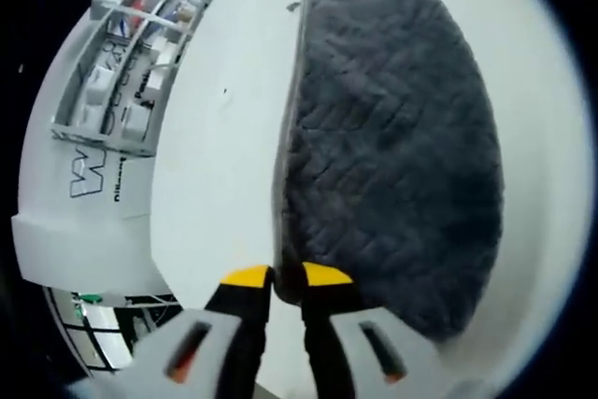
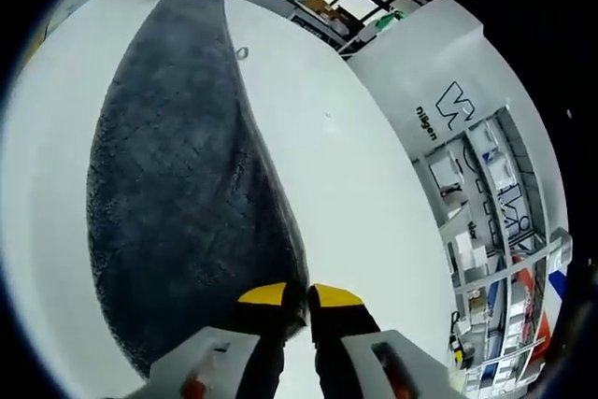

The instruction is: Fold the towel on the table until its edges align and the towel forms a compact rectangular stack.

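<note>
Your white worktop (image 1: 215,184) meets a white panel (image 2: 448,63) with dark lettering; beyond it, grey shelving (image 1: 131,53) holds what may be boxes, too blurred.

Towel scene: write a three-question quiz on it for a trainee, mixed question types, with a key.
1. True or false: the left tool is closed on an edge of the dark grey towel.
2. In the right gripper view, the right tool grips the towel at: A) its middle, B) its edge, C) nowhere.
3. Fill in: the towel lies on a ____ table.

Key: 1 true; 2 B; 3 white.
</note>
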